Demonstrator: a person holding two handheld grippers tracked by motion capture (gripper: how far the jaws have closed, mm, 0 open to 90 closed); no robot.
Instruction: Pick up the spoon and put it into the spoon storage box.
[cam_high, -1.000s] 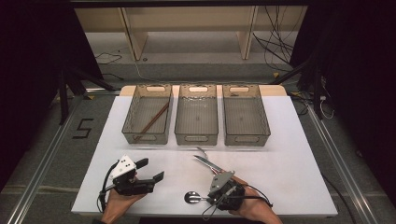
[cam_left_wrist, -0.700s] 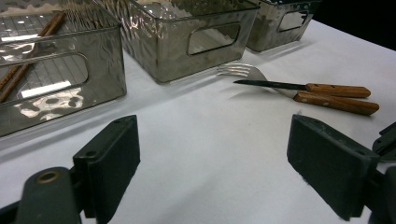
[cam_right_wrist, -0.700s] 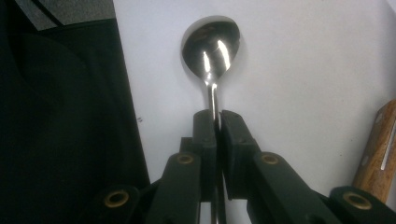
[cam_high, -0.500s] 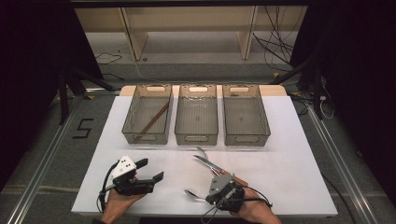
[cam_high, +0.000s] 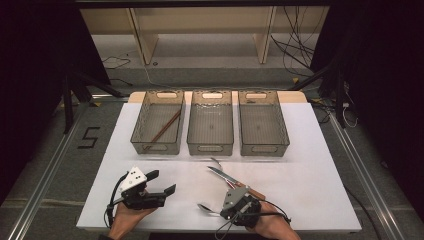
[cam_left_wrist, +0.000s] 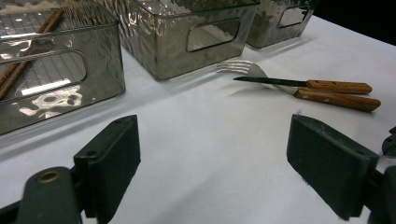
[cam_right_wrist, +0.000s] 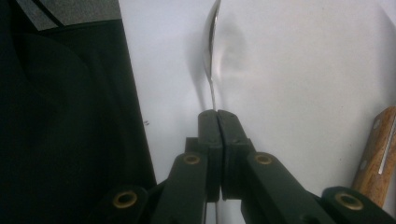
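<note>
A metal spoon (cam_right_wrist: 211, 46) points away from my right gripper (cam_right_wrist: 217, 114), whose jaws are shut on its thin handle; the bowl stands on edge just over the white table. From above, that gripper (cam_high: 221, 212) is at the table's near edge with the spoon (cam_high: 205, 207) sticking out to its left. My left gripper (cam_high: 161, 181) rests open at the near left, nothing between its jaws (cam_left_wrist: 215, 154). A fork (cam_left_wrist: 243, 68) and a wooden-handled knife (cam_left_wrist: 303, 84) lie crossed ahead of it.
Three clear bins (cam_high: 159, 129) (cam_high: 211, 129) (cam_high: 262, 129) stand in a row at the back. The left one holds brown chopsticks (cam_high: 162, 131). A wooden handle (cam_right_wrist: 376, 154) lies close to the right of my right gripper. The table's near edge (cam_high: 210, 231) is just below both hands.
The spoon's bowl lay flat and round on the table; now it is tipped on edge with the right jaws shut on its handle. The left gripper has not moved.
</note>
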